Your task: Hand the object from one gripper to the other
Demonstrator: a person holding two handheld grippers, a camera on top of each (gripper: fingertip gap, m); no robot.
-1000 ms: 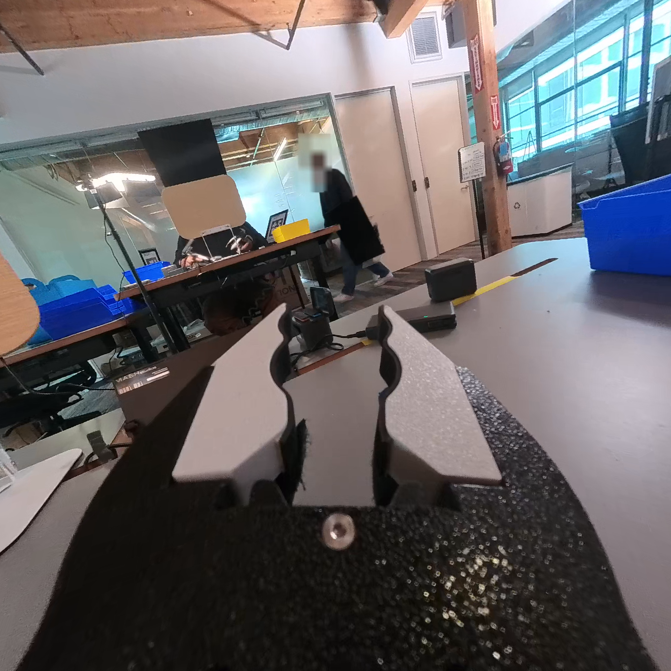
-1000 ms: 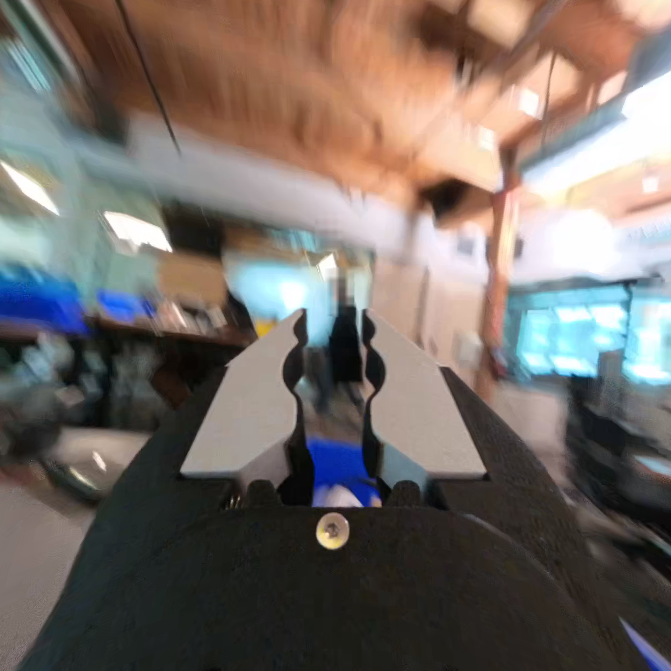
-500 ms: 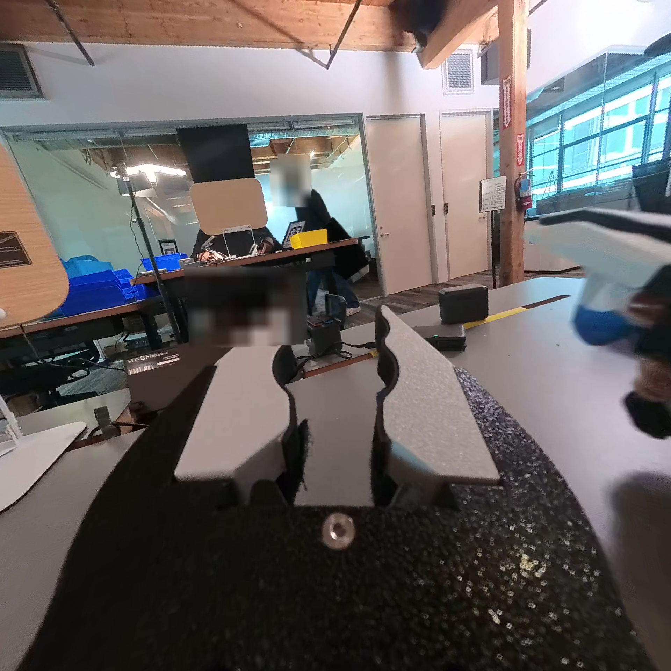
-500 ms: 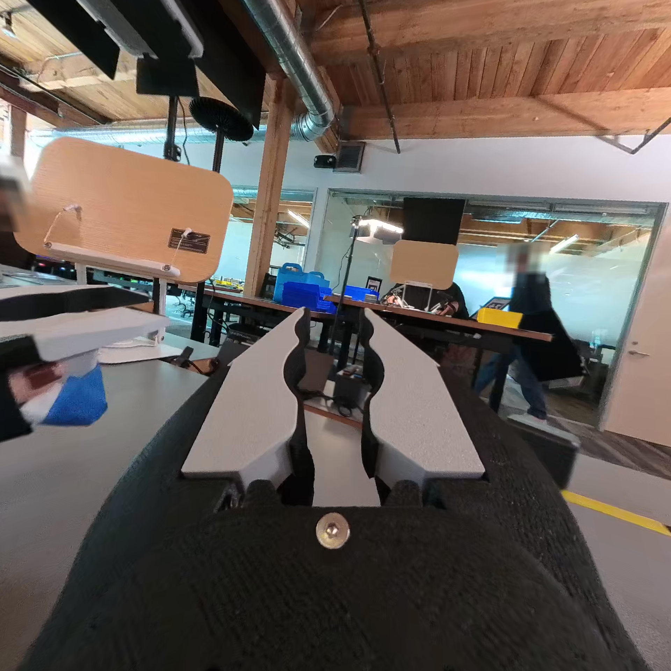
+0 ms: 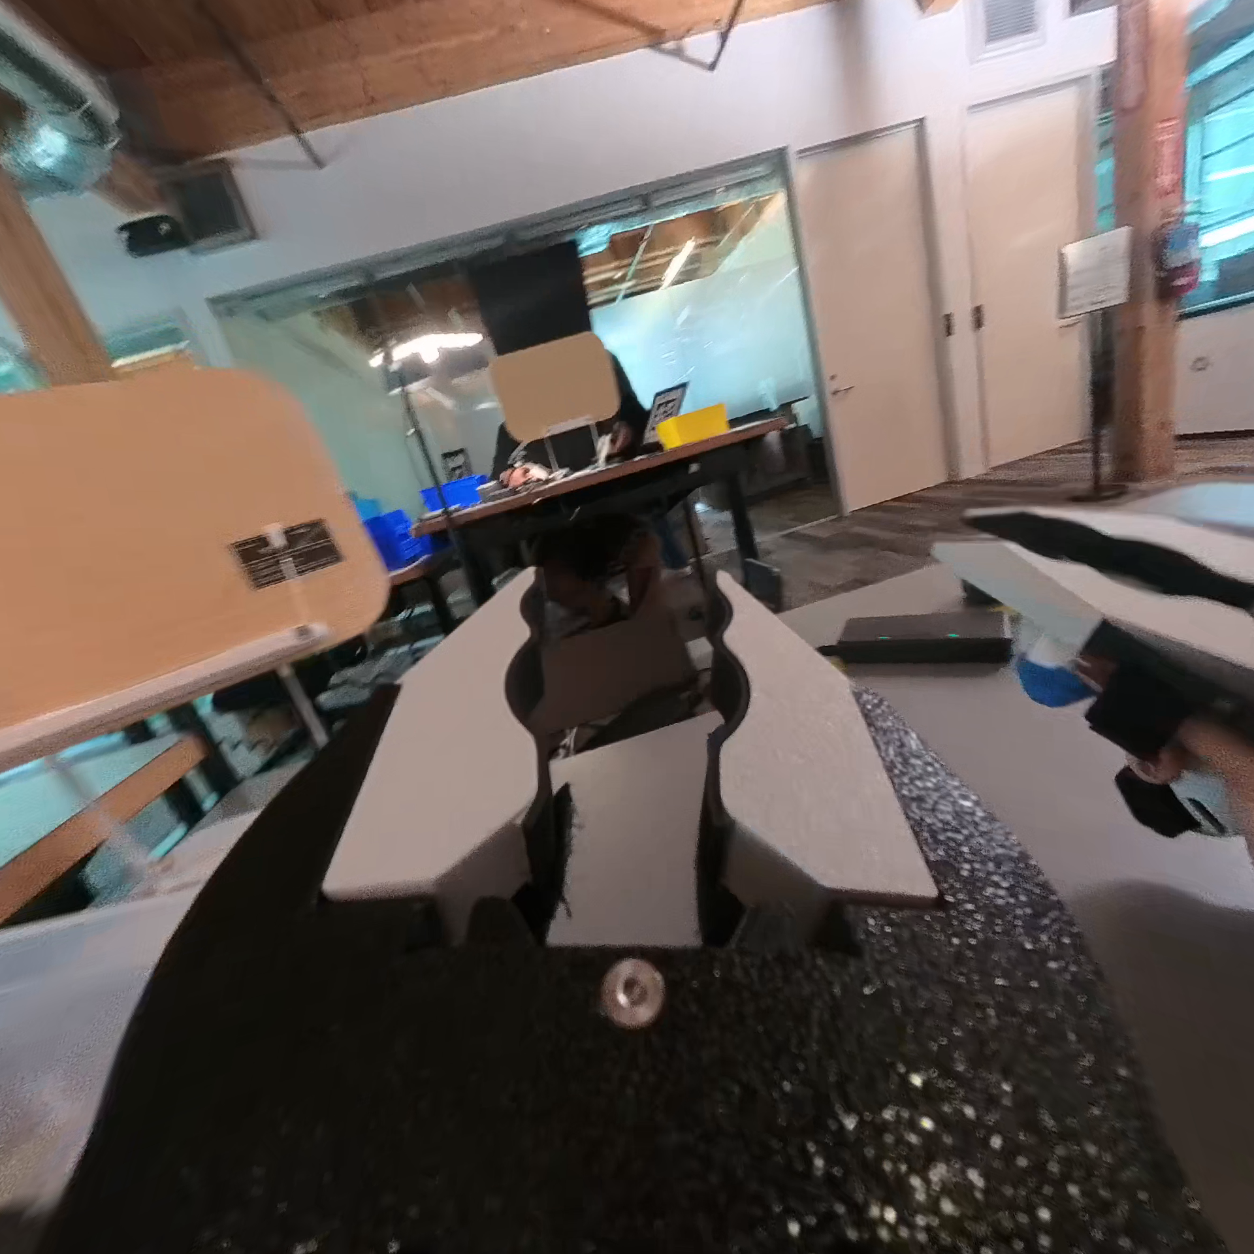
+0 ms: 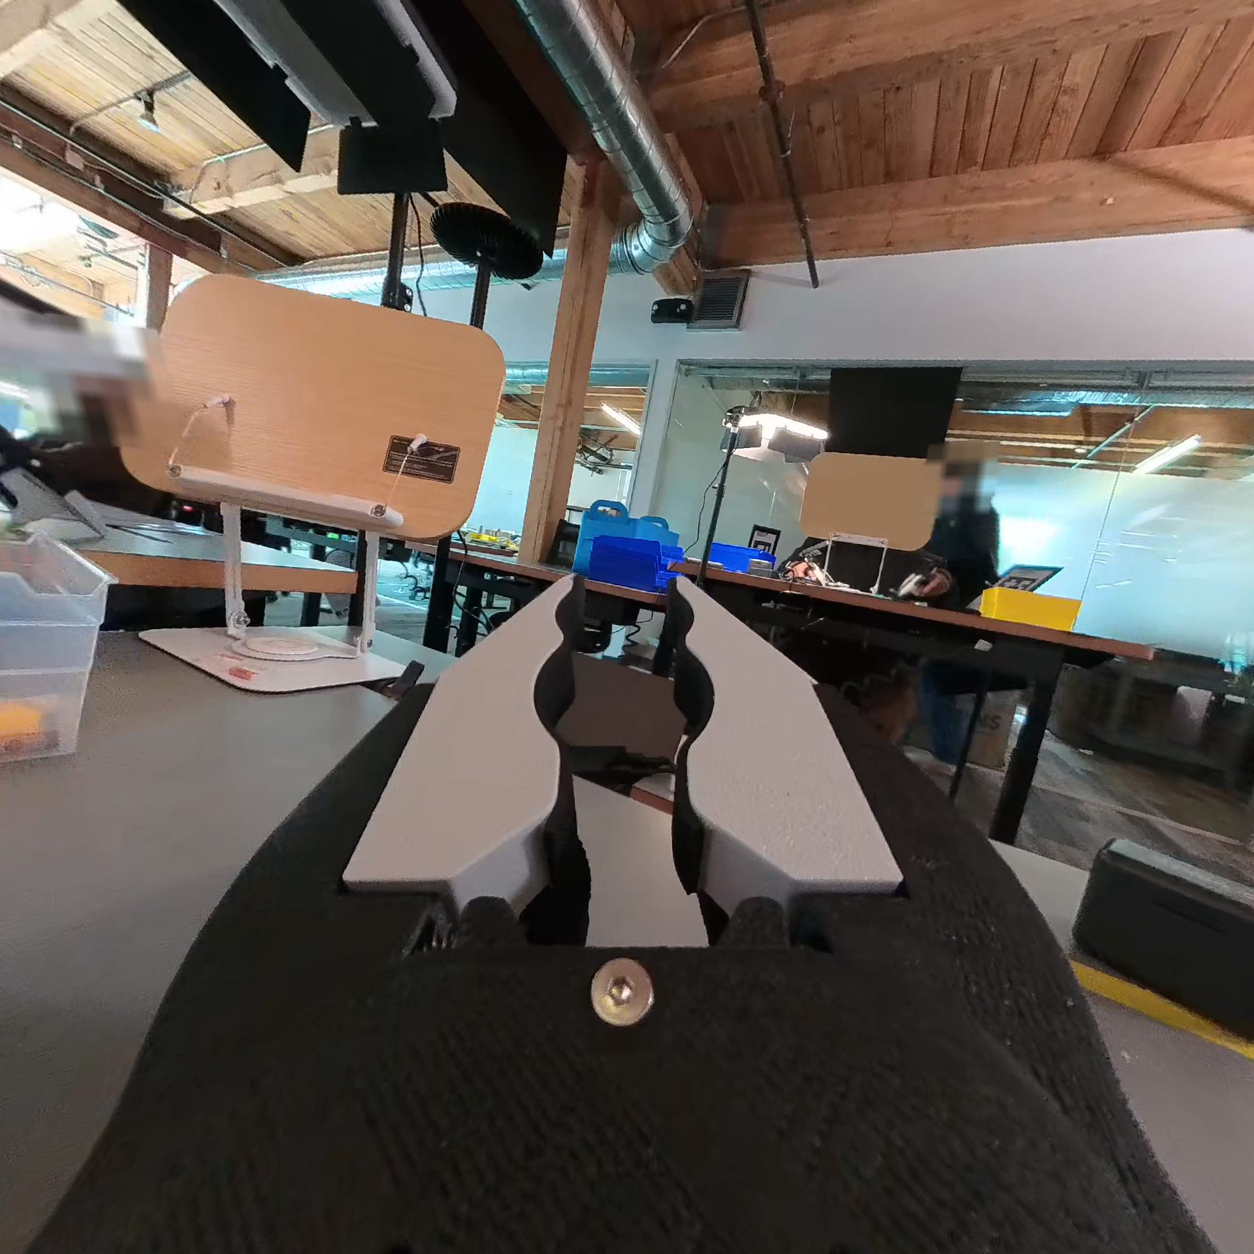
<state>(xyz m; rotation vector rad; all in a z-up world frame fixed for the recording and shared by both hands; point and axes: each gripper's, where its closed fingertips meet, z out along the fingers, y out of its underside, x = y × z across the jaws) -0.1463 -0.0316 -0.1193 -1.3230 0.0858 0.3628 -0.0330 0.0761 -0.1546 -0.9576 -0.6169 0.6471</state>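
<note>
In the left wrist view my left gripper [image 5: 624, 597] is open and empty, held low over the grey table [image 5: 1018, 780]. My right gripper [image 5: 1086, 577] shows side-on at the right edge of that view, apart from the left one, with a blue and white part [image 5: 1048, 678] under its fingers. In the right wrist view my right gripper [image 6: 628, 597] is open with a narrower gap and nothing between the fingers. No object to hand over shows in either gripper.
A wooden book stand [image 6: 326, 407] on a white base stands at the table's far left and looms close in the left wrist view [image 5: 136, 543]. A clear plastic bin [image 6: 47, 644] sits at the left edge. A black box [image 6: 1167, 929] sits by a yellow tape line [image 6: 1153, 1011]. A flat black device [image 5: 923, 638] lies ahead.
Both views have swung left. The book stand now fills the left of the left wrist view. The right gripper sits lower at that view's right edge. Both grippers stay open and empty.
</note>
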